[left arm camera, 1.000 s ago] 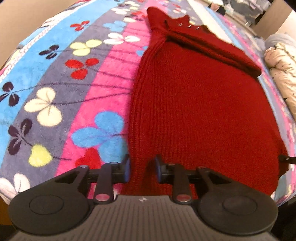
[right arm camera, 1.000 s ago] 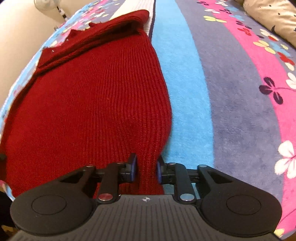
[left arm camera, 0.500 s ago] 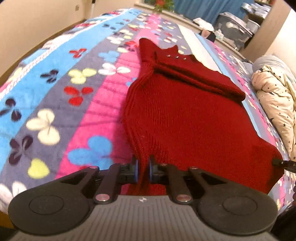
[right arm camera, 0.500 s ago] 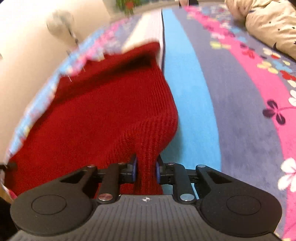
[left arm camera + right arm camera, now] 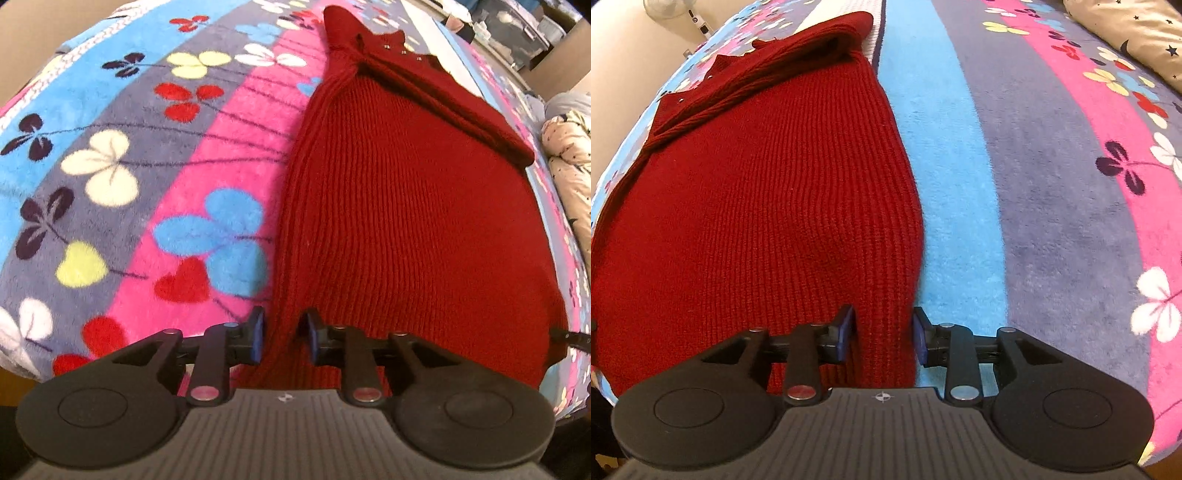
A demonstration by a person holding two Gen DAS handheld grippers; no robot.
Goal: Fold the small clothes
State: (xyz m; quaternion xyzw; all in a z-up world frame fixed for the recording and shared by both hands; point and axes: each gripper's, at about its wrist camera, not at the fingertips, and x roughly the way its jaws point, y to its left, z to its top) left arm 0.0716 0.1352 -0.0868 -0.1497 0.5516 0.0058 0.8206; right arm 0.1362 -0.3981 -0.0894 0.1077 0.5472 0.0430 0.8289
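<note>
Left wrist view: the left hand-held gripper [image 5: 282,334] has just been opening; its jaws stand narrowly apart astride the near left corner of the red sweater [image 5: 406,206], gripping nothing. The sweater lies on the bed blanket [image 5: 110,166], long axis running straight away.

Right wrist view: the right hand-held gripper [image 5: 884,332] has likewise just opened around the sweater's near right corner, released.

both wrists steeply down, sweater [image 5: 406,221] shared

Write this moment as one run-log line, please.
left gripper: open, jaws just opening, hem between | right gripper: open, jaws just opening, hem between | red sweater: flat on blanket
</note>
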